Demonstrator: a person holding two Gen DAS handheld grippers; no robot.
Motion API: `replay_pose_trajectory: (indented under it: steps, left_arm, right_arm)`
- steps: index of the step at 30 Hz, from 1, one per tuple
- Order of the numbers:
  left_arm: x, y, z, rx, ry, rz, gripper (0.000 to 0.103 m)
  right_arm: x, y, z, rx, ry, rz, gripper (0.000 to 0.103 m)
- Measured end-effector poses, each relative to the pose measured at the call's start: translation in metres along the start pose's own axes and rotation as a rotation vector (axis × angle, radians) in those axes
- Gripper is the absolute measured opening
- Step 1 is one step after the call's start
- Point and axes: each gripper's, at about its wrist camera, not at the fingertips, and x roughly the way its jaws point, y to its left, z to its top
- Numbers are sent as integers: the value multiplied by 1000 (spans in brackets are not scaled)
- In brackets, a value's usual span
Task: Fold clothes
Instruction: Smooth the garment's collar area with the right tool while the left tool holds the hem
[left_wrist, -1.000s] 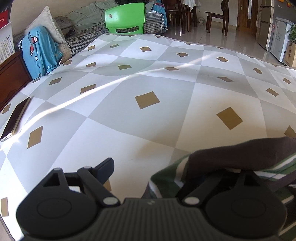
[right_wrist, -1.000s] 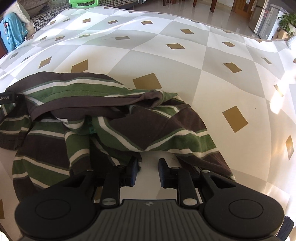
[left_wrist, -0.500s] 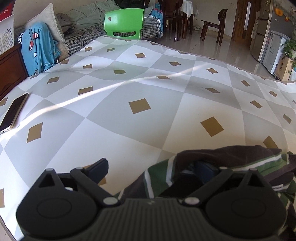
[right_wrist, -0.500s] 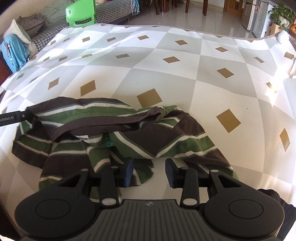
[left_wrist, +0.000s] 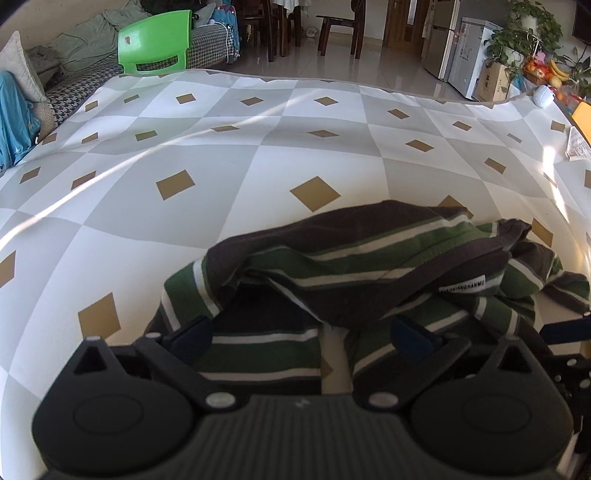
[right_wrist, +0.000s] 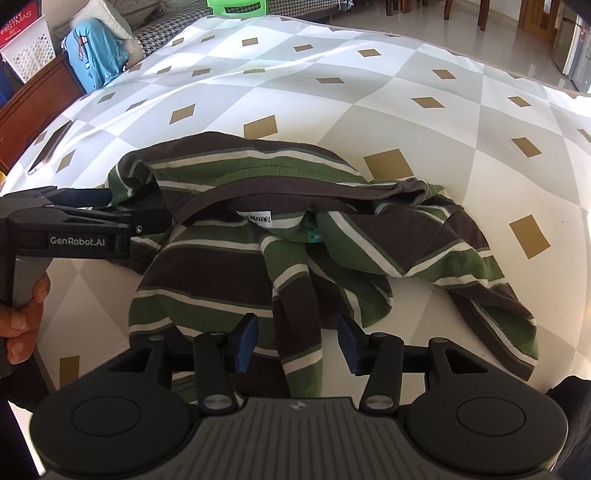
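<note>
Striped shirt (right_wrist: 295, 229) is bunching across near side of checked cloth (left_wrist: 258, 184), blocking both grippers' fwd path. Far half is lying bare, w/ room to pass. Phone (right_wrist: 50, 146) is sitting at left edge, paper slip (left_wrist: 576, 146) at right.

Brown, green and white striped shirt (right_wrist: 295, 229); grey-white diamond-patterned sheet (right_wrist: 369, 85).
</note>
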Motion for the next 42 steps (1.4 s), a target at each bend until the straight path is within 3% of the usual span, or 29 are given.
replay_pose_trajectory:
  steps: [2,4,6,12,27,33,36,39,42]
  left_arm:
    - [10,0,-3,-5,35,1,103]
    - [17,5,-3,-42,61,3,103]
    - [24,15,-2,-99,88,10,103]
    - [29,29,2,-181,113,25,103]
    - [-19,38,25,-249,-11,-151,103]
    - [-20,31,27,-210,30,-212,103]
    - [-12,22,23,-159,87,-236,103]
    - [-7,16,18,-121,122,-246,103]
    - [-6,14,15,-95,130,-232,103]
  right_arm:
    - [0,1,0,-11,-9,-12,45]
    - [-1,1,0,-12,-20,-22,25]
    - [-2,1,1,-15,-26,-21,13]
    - [-12,11,5,-53,-72,20,7]
    - [-31,54,25,-93,-204,237,6]
    - [-22,94,25,-225,-194,288,7]
    - [-11,109,18,-266,-150,305,11]
    - [-6,114,11,-283,-111,309,32]
    - [-13,108,7,-281,-95,306,40]
